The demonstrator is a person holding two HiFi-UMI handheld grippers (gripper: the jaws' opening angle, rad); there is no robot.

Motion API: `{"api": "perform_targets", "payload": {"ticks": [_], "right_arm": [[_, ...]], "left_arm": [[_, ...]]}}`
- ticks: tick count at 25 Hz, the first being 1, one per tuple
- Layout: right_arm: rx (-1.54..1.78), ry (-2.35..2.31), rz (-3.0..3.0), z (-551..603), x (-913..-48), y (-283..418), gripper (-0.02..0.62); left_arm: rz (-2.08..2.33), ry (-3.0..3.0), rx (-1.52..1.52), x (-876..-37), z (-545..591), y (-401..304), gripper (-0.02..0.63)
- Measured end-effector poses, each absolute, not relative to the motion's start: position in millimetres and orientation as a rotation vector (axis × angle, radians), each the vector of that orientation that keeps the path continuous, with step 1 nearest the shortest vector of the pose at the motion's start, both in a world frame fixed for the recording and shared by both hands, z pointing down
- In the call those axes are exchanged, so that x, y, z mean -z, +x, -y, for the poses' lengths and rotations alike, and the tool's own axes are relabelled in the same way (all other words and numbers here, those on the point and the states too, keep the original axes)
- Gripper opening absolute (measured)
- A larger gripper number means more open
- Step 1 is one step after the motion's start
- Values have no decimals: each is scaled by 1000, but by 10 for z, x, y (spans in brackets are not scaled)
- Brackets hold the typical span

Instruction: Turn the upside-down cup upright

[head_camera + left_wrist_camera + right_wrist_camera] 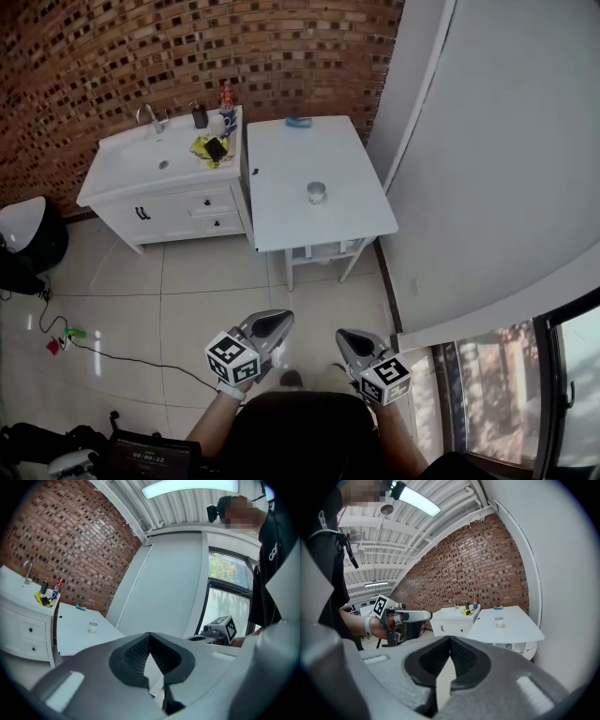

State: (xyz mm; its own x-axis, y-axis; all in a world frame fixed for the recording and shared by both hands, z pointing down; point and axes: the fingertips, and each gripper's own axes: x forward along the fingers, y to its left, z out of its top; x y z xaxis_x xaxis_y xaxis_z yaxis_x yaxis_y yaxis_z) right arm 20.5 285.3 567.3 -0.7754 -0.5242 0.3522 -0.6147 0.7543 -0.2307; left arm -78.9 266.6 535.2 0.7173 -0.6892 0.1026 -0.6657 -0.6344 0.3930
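A small pale cup (317, 192) stands alone near the middle of a white table (281, 216), far ahead of both grippers. It also shows small in the left gripper view (93, 627) and the right gripper view (499, 621); which way up it stands I cannot tell. My left gripper (278, 320) and right gripper (345, 336) hang side by side over the tiled floor, well short of the table. Each has its jaws together with nothing between them, as its own view shows (150, 635) (450, 640).
A white sink cabinet (159, 178) with bottles and a yellow item adjoins the table's left side. A small blue object (299, 121) lies at the table's far edge. A white wall (487, 169) runs along the right. A cable (103, 352) crosses the floor at left.
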Motion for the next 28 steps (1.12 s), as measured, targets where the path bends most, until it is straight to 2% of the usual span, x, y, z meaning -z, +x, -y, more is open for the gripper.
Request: {"api": "perform_targets", "payload": {"ticks": [6,12,16,20,28], "right_arm": [[-462,863,2724,-3171,-5548,378,-8],[-481,870,2735,-3653,-5481,898,-8],[-542,925,2730,-3915,-5566,1284,-6],[-573,915,2741,-4231,-5618,1444,-6],[-600,894,2722,-4703,-5769,1553,-8]], "left_arm": [[1051,2634,-152,-5362,-3064,-408,15],[1066,2612,-236,-5371,-3491,86,15],[1103,2660,-406,-5488,-3852,494,15],[1082,2700,-466,-5526,-4264,882,15],[1083,2682,-497,-5535,-4716,880,15]]}}
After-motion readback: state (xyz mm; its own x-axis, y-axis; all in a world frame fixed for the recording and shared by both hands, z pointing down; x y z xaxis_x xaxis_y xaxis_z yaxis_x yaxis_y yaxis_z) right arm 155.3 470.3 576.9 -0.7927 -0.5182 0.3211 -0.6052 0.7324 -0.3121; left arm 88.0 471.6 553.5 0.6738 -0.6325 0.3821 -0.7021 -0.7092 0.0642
